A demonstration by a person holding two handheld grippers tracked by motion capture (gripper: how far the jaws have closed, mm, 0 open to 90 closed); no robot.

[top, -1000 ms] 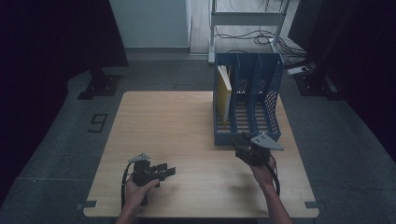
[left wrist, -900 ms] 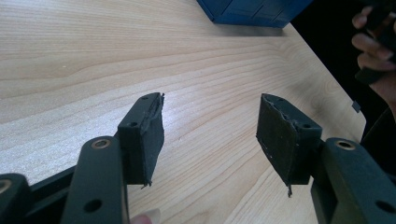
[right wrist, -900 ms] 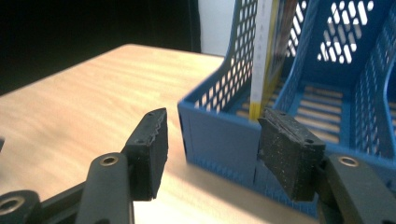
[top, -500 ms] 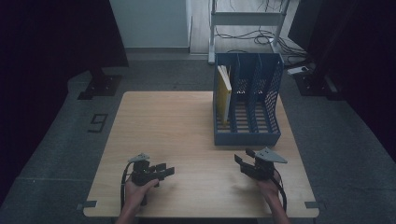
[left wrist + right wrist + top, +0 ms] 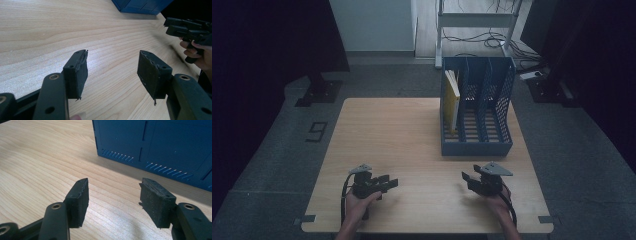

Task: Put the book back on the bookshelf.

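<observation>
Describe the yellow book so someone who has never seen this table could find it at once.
On the wooden table, look to the far right side for the blue three-slot file rack. The yellow book stands upright in the rack's leftmost slot. It is the one yellow thing there, and the two slots to its right hold nothing.
</observation>
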